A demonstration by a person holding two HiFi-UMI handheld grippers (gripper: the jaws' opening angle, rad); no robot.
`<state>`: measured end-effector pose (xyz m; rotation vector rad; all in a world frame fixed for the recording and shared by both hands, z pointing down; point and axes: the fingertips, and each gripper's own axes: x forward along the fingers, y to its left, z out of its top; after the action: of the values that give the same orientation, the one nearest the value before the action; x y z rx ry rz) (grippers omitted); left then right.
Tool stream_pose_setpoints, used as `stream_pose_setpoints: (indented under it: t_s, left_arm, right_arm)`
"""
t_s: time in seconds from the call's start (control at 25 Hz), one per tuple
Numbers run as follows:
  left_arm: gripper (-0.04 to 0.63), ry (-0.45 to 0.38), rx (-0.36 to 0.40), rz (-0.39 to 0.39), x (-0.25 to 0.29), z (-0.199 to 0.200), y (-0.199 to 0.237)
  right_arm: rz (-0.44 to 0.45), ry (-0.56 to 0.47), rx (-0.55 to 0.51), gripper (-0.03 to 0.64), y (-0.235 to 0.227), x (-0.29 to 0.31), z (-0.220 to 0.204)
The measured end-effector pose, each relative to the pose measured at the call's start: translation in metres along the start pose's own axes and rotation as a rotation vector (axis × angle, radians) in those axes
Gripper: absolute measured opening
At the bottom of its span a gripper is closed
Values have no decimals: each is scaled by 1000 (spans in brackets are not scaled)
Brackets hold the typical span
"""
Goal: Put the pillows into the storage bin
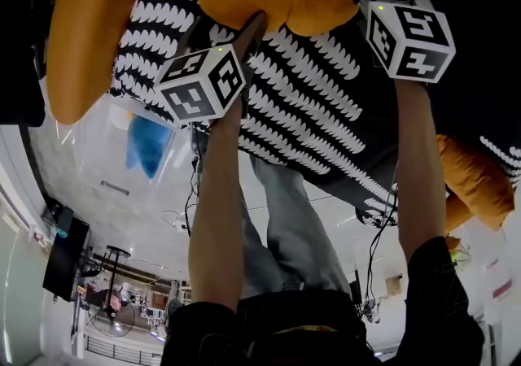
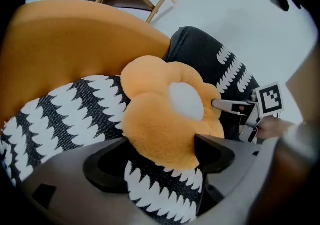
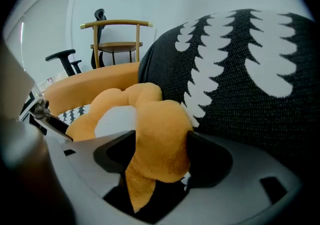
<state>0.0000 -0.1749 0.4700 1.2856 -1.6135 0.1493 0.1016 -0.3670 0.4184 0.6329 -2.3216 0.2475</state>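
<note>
Left gripper (image 2: 160, 158) and right gripper (image 3: 162, 155) both have jaws apart, each loosely straddling the orange flower pillow (image 2: 160, 124) atop the black-and-white pillow (image 2: 65, 114).

I can't read a word, number or brand anywhere here. The white marker cube (image 1: 202, 84) at eleven o'clock in the head view and the second white marker cube (image 1: 409, 37) at two o'clock carry only black-and-white square code patterns, not letters. The black fabric pillow (image 1: 326, 112) bears rows of white scalloped marks, which are a pattern rather than writing, and the distant room clutter (image 1: 122, 299) at seven o'clock is too small to show any label.
</note>
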Motion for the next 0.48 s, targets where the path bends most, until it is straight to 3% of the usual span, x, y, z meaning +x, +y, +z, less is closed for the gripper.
stream_pose_setpoints:
  t_s: [0.08,0.28,0.36,0.48]
  left_arm:
    - [344,4,-6,-28,3,1,-5]
    - [289,34,3,-48,7,0,-10]
    - [239,33,15,-52,5,-1,-15]
    - [206,25,14,-59,5,-4,-16]
  right_arm:
    - [10,8,-8,305,1,4,-2]
    - [8,30,25,302,1,7,-10]
    - [12,49,56,295,-1,6,-15]
    - [4,83,56,206,0,8,-21]
